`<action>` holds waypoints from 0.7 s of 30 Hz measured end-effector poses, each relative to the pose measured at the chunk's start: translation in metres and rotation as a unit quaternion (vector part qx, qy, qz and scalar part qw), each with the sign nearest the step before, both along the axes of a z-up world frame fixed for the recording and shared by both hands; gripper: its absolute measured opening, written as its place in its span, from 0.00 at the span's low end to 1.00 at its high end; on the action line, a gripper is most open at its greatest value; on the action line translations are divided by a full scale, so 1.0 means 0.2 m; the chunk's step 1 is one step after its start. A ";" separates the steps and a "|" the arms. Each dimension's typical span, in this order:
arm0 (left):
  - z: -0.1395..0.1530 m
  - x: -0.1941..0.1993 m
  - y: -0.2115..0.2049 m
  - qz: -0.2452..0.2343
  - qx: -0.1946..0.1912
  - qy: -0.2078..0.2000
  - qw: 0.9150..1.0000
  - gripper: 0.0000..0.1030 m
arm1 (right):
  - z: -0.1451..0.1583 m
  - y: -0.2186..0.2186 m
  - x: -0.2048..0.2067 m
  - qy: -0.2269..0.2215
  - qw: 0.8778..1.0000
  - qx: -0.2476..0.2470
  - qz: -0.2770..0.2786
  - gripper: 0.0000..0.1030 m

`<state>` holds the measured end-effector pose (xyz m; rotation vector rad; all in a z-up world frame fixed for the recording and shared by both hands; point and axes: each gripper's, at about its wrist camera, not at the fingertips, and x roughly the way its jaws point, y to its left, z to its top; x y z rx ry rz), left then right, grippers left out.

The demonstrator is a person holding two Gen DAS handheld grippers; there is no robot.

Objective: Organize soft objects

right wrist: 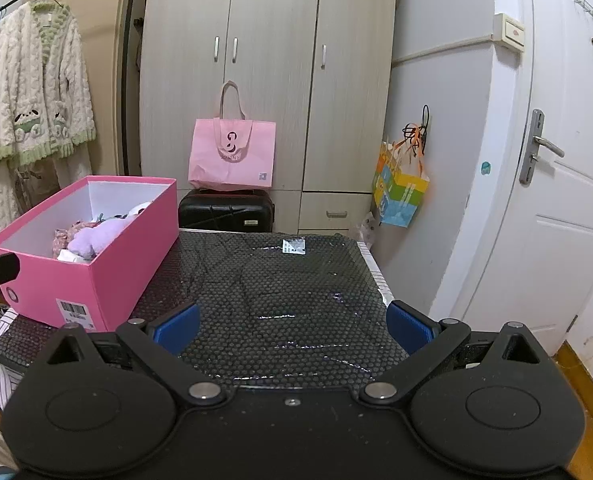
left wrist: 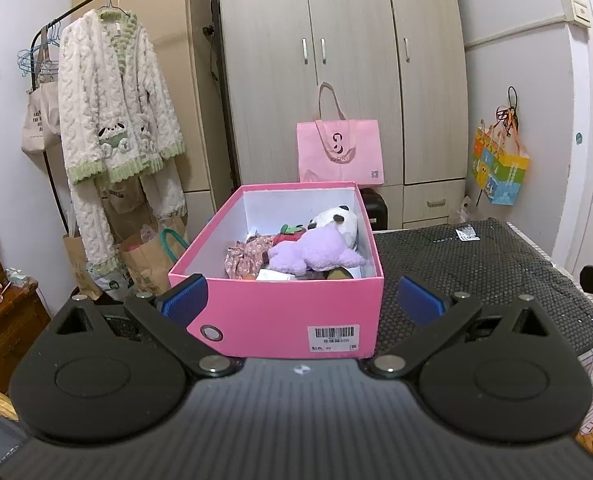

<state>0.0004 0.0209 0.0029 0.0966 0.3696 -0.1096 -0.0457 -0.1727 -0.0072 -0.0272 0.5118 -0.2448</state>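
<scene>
A black mesh-covered tabletop carries a pink box of plush toys; both the left hand-held gripper and the right hand-held gripper gape wide, empty.

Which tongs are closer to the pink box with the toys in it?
Left. The left tongs sit open right at the near end of the pink box. The right tongs are open over the black mat, off to the box's right.
</scene>
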 end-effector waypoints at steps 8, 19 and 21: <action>0.00 -0.02 0.00 0.009 0.000 -0.016 1.000 1.00 | -0.01 -0.01 0.01 0.003 1.000 -0.001 -0.002 0.98; 0.00 -0.03 0.01 0.010 -0.004 -0.019 1.000 1.00 | -0.02 -0.02 0.02 0.005 1.000 0.000 -0.004 0.98; 0.00 -0.03 0.00 0.007 -0.007 -0.018 1.000 1.00 | -0.03 -0.01 0.03 0.006 1.000 0.000 -0.004 0.98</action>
